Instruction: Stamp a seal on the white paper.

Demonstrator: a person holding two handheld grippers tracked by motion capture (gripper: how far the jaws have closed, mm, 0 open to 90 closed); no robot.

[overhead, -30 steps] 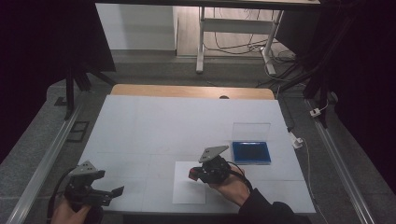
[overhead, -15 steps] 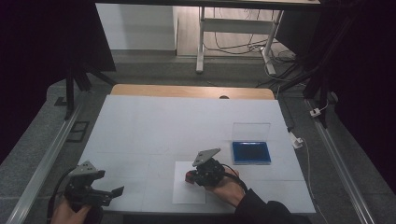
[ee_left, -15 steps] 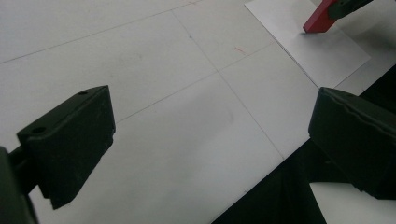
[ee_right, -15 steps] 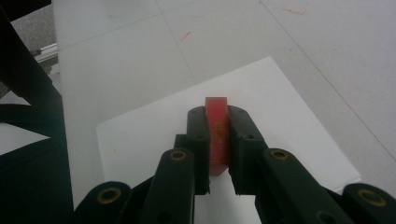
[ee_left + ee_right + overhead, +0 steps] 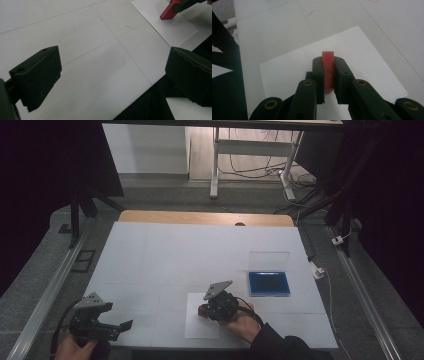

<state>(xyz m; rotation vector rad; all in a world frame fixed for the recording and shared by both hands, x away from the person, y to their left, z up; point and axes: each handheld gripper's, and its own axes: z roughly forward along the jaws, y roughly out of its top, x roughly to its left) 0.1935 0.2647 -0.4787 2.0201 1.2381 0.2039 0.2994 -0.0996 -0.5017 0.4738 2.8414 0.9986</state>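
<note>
My right gripper (image 5: 204, 309) is shut on a small red block (image 5: 328, 67), which stands upright between the two black pads. The block (image 5: 201, 309) hangs over the upper part of a white sheet of paper (image 5: 200, 326) near the table's front edge. In the left gripper view the block's lower end (image 5: 168, 14) sits at the sheet (image 5: 175, 28); I cannot tell whether it touches. My left gripper (image 5: 117, 317) is at the front left corner, jaws wide open with nothing between them (image 5: 112, 75).
A blue pad in a clear case (image 5: 269, 283) with its lid raised lies to the right of the sheet. The white table (image 5: 200, 250) drops off at the front edge, close under both hands. Metal rails run along both sides.
My right gripper has shifted a little to the left over the paper, still holding the red block. The left gripper has not moved.
</note>
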